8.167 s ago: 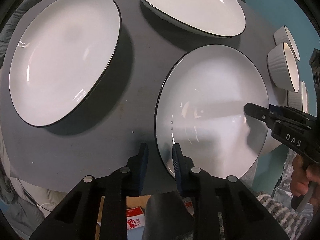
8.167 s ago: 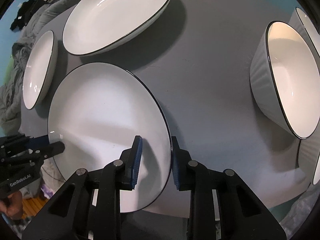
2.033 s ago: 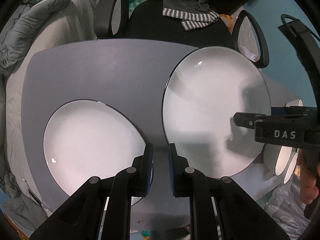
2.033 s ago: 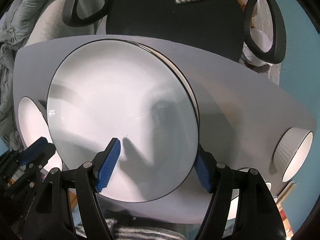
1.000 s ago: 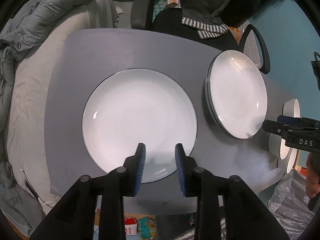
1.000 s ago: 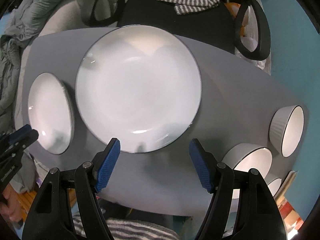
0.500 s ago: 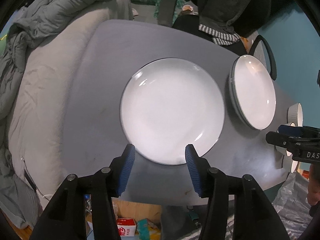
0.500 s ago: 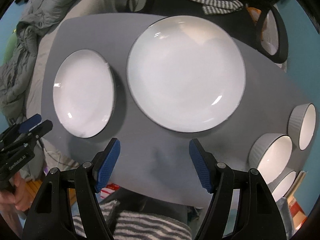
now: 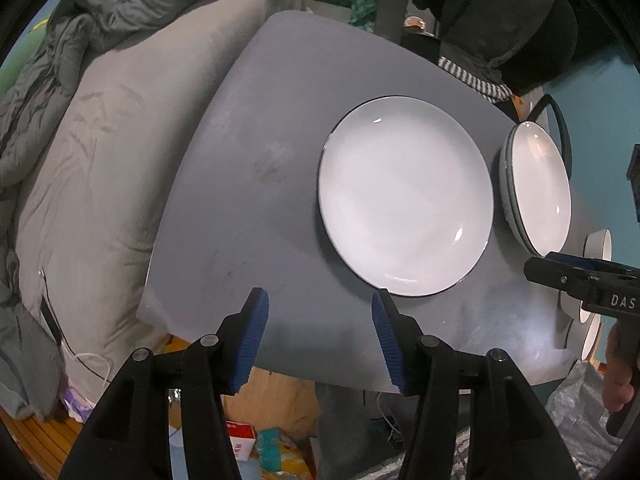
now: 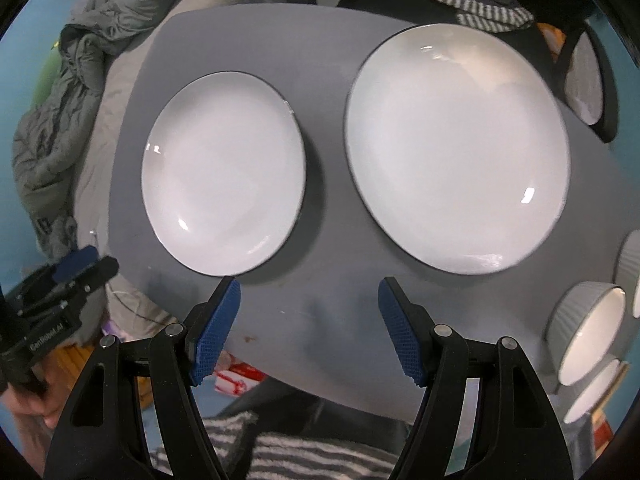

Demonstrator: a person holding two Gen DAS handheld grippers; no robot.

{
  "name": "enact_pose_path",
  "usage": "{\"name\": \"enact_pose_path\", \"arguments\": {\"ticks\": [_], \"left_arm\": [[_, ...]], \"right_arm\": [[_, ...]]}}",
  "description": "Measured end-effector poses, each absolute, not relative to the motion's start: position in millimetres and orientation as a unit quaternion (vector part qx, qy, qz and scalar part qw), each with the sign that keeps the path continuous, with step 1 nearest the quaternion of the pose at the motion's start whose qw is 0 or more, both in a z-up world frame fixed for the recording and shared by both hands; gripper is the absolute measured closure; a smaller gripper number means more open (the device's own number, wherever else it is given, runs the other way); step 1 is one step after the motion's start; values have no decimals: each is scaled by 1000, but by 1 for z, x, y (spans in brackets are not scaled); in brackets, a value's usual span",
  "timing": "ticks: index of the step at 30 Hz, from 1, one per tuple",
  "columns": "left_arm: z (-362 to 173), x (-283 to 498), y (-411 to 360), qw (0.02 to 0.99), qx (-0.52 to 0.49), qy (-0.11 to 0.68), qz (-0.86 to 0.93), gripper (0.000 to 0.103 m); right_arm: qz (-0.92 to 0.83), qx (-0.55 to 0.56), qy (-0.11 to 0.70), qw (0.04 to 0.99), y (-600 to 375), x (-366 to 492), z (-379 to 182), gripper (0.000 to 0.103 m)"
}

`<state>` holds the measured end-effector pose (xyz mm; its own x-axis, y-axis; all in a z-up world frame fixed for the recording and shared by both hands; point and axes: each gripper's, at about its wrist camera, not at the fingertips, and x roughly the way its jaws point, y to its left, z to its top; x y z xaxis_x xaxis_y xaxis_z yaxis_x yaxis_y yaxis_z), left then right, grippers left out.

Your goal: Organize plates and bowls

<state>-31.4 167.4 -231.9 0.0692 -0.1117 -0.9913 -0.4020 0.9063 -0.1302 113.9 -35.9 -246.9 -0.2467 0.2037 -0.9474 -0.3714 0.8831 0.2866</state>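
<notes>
risk: single round white ceramic plate with a thin black rim (image 9: 406,196) could skid or chip if pinched shallowly at its lip | left gripper (image 9: 318,338) fingers opening, wide, nothing between; plate just ahead of the right finger, apart | right gripper (image 10: 310,326) fingers wide, empty; stacked white black-rimmed plates (image 10: 456,148) ahead, slightly right, on grey table (image 10: 332,312)

plates (image 10: 224,172): white, thin black rim
bowls (image 10: 588,332): white, ribbed grey outside
table (image 9: 248,208): grey
gripper pads (image 9: 252,340): blue
</notes>
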Motion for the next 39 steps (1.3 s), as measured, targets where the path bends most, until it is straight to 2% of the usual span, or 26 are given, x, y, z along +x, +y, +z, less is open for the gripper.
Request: {"name": "enact_pose_path", "arguments": {"ticks": [19,39], "left_arm": [[-274,-26,189,678,-248,681,122,42],[-295,3,205,667,-261,683,140,42]], "right_arm": [[250,-62,752,606,-3,124,-290,32],[266,-56,755,597,14,141,-299,32]]}}
